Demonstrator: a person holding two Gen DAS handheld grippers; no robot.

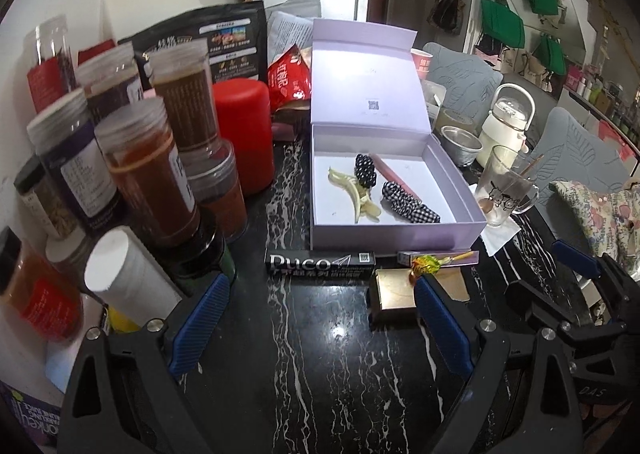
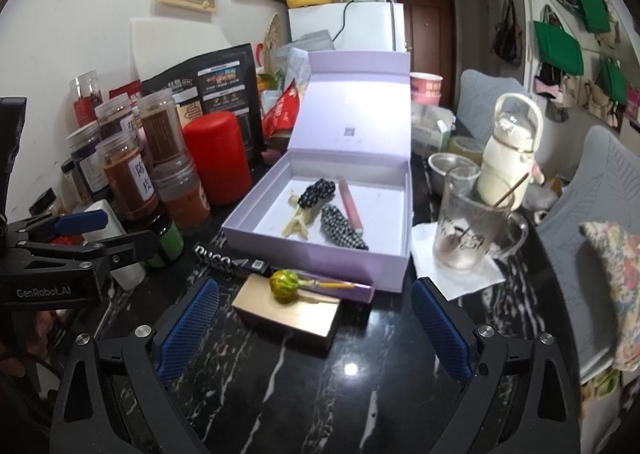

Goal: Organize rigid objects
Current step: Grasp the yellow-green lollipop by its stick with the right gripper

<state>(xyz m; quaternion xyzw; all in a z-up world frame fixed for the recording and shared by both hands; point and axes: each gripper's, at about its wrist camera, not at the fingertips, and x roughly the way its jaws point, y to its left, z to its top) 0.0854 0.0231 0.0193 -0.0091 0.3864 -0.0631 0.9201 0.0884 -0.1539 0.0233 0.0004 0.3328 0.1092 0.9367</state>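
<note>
Both grippers – left gripper (image 1: pixel 318 320) and right gripper (image 2: pixel 316 328) – hang spread and empty before the gold box (image 2: pixel 288 314), just in front of the open lilac box (image 2: pixel 320 254); the lollipop (image 2: pixel 284 286) resting on top could roll off if nudged.

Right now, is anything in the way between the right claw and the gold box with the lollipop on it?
Nothing visible blocks it. The right claw is open, with only bare black table between it and the gold box. The lollipop lies on the box's top, so it could get bumped or carried along.
</note>
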